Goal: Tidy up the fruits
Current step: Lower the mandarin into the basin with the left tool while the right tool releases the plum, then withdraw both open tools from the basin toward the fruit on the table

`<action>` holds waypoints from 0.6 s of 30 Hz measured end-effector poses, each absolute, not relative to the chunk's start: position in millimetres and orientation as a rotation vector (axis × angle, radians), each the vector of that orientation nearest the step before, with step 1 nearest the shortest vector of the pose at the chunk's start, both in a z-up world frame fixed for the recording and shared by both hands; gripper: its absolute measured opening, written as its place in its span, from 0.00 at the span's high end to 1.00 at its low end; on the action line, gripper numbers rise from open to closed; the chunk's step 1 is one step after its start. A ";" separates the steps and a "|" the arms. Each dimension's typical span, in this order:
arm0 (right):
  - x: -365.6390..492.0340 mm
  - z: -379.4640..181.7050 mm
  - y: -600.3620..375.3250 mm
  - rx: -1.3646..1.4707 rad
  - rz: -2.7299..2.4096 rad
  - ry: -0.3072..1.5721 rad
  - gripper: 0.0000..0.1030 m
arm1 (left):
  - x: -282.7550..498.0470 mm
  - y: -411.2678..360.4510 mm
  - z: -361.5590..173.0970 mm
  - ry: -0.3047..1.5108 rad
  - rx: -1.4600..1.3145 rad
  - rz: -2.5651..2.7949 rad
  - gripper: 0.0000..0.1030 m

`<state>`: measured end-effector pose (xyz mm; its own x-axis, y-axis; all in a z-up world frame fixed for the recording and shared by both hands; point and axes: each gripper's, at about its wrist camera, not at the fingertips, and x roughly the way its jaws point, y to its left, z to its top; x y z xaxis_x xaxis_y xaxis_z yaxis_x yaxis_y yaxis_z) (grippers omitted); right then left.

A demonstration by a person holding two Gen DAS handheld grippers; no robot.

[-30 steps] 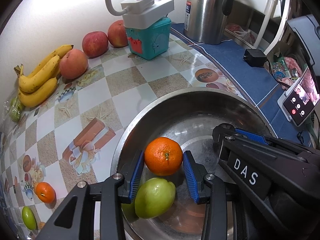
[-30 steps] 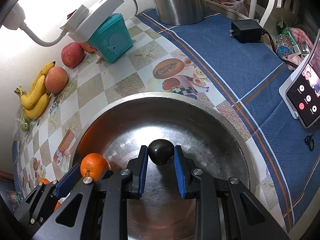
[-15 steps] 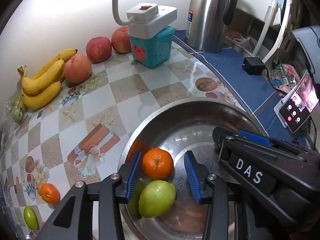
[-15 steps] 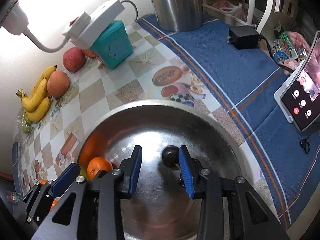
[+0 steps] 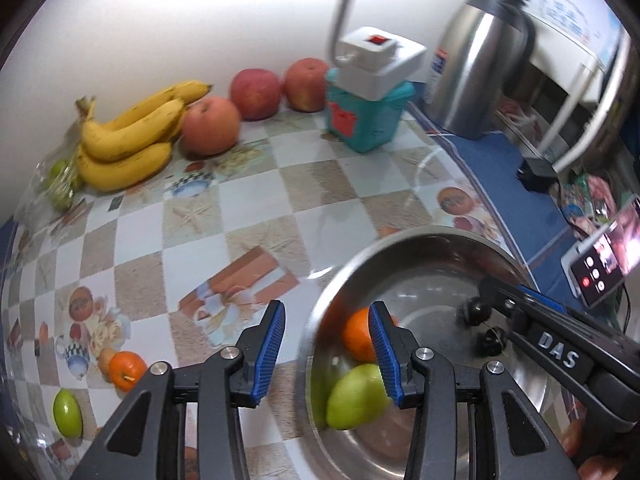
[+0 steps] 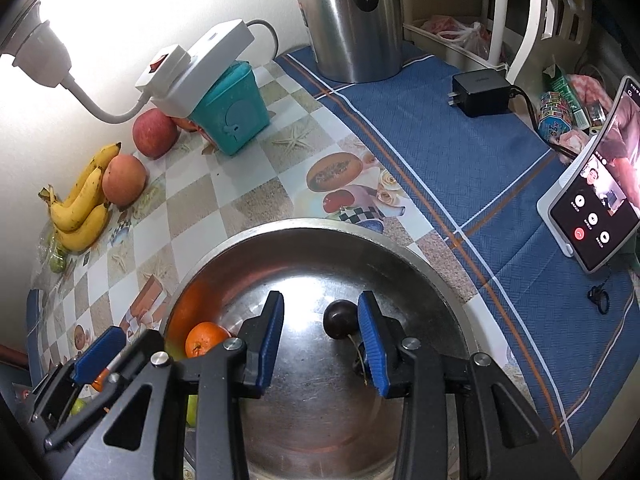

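Steel bowl (image 6: 448, 280) on the checkered tablecloth (image 5: 192, 232), now holding an orange (image 5: 356, 340), a green fruit (image 5: 352, 396) and a dark plum (image 6: 340, 320). Right gripper (image 6: 320, 336): spread, plum released, resting against the right pad. Left gripper (image 5: 326, 354): spread, empty, shifted off the orange and across the bowl rim. Both deliveries complete. Remaining outside: bananas (image 5: 128, 136), apples (image 5: 210, 124), small orange (image 5: 127, 370).

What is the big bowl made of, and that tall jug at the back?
The bowl looks like shiny metal, probably stainless steel: it mirrors the orange on its wall. The jug looks like brushed steel, silvery with soft streaky reflections, with a dark handle, maybe plastic.
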<state>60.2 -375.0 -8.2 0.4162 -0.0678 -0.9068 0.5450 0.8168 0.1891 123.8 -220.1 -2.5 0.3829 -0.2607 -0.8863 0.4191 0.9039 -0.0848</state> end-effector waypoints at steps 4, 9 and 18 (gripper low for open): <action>61.8 -8.3 -373.2 0.498 -0.398 1.085 0.62 | 131.5 -204.6 -4.8 1.123 0.118 -0.375 0.54; 64.5 -7.5 -367.5 0.485 -0.387 1.089 0.62 | 140.3 -184.9 -7.5 1.149 0.069 -0.273 0.54; 71.1 -4.5 -353.9 0.447 -0.351 1.094 0.62 | 145.5 -167.3 -9.5 1.165 0.019 -0.205 0.54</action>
<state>71.1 -353.9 -4.5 0.4193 -0.0537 -0.9062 0.4839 0.8579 0.1730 145.5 -167.3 -9.5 0.3780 -0.1505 -0.9135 0.1705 0.9811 -0.0910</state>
